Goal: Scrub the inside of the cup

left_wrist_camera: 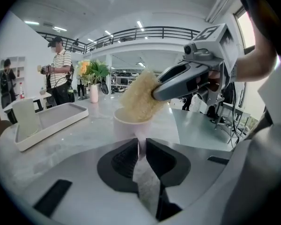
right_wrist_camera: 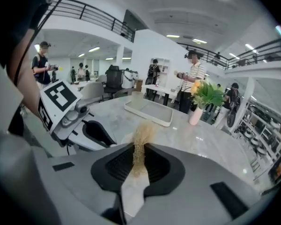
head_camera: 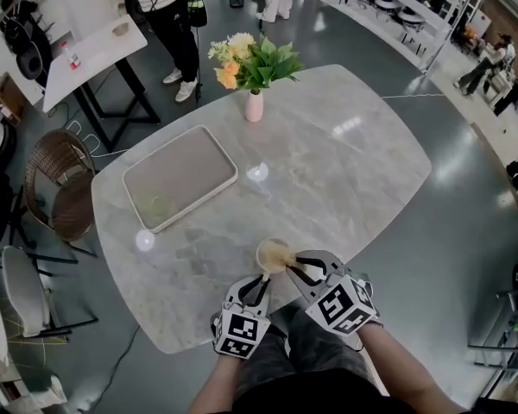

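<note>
Currently, at the head view's lower centre, my left gripper [head_camera: 261, 281] pinches the cup [head_camera: 263, 250] steady while my right gripper [head_camera: 295, 269] clamps the scrub pad [left_wrist_camera: 138, 97] into its mouth; scrubbing looks unfinished.

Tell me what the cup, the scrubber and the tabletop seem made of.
The cup: likely ceramic or plastic; pale, smooth, matte wall.
The scrubber: perhaps loofah-like plant fibre; straw-coloured, coarse, fuzzy.
The tabletop: marble or marble-look slab; grey veins, glossy light reflections.
</note>
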The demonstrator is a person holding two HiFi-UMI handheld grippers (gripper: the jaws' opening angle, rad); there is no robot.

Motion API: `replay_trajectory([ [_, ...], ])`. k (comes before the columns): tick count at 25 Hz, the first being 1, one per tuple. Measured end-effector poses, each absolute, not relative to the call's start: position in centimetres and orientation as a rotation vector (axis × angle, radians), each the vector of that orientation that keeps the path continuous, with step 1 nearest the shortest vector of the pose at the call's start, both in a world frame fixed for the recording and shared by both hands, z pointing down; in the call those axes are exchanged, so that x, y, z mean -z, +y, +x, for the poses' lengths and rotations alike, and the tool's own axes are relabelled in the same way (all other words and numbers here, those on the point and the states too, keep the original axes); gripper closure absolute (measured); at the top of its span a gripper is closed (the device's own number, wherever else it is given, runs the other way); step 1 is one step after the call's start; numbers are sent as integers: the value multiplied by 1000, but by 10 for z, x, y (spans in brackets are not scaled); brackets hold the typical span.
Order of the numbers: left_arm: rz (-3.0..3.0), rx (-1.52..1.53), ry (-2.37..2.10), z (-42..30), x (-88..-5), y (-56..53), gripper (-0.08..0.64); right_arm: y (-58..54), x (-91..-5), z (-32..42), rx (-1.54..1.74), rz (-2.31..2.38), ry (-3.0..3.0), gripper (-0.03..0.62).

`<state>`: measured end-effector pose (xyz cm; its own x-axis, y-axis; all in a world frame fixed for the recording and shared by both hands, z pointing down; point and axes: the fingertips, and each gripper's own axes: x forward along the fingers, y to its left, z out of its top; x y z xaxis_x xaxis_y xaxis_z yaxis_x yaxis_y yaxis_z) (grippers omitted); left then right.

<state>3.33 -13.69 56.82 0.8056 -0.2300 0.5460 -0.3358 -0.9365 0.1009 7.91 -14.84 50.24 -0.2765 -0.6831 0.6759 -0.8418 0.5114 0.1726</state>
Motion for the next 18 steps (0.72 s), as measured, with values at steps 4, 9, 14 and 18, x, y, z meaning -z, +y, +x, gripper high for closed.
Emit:
replay_trajectory([
  [4, 2788, -798, -457, 34, -568, -140, 499, -157, -509, 74, -301, 1001, -2002, 531],
  [9, 2755, -833, -467, 34, -572, -140, 499, -163, -523, 68, -227, 673, -1887, 532],
  [14, 2731, -826, -488, 34, -572, -140, 500, -167, -548, 59, -24, 413, -1739, 531],
  [18, 2723, -817, -482, 36, -573, -139, 500, -176, -565, 59, 56, 387, -1683, 532],
])
